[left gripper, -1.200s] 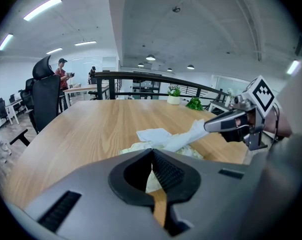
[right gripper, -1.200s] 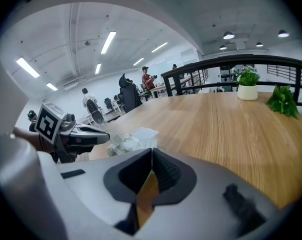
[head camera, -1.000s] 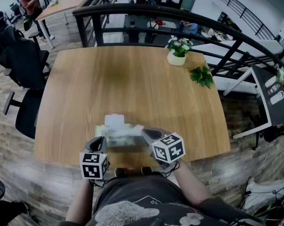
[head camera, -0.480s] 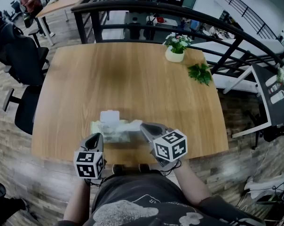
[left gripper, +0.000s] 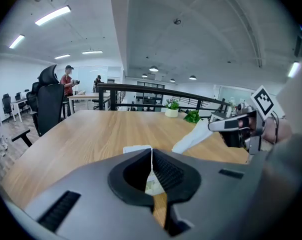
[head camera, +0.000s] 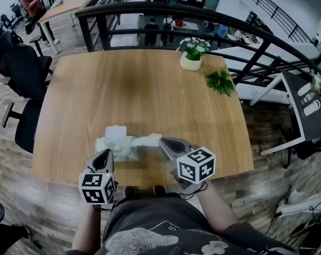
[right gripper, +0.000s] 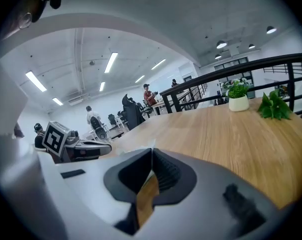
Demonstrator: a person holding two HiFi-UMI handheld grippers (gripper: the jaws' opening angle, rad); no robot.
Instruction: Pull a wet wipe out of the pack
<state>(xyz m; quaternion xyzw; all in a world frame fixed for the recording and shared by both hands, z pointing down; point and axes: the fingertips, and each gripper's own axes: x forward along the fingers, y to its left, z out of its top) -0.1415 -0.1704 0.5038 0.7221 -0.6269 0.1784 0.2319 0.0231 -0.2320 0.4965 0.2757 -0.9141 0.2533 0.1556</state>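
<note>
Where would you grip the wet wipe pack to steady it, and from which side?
Probably its flat near-left end, approached from the person's side, where the left gripper clamps it. The pack lies flat, its lid stands open on top, and the wet wipe runs off rightward in the right gripper.

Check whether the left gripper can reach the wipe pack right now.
Probably yes. The wipe pack lies just ahead of the shut left gripper, nothing between; the wet wipe in the right gripper runs off to the side.
</note>
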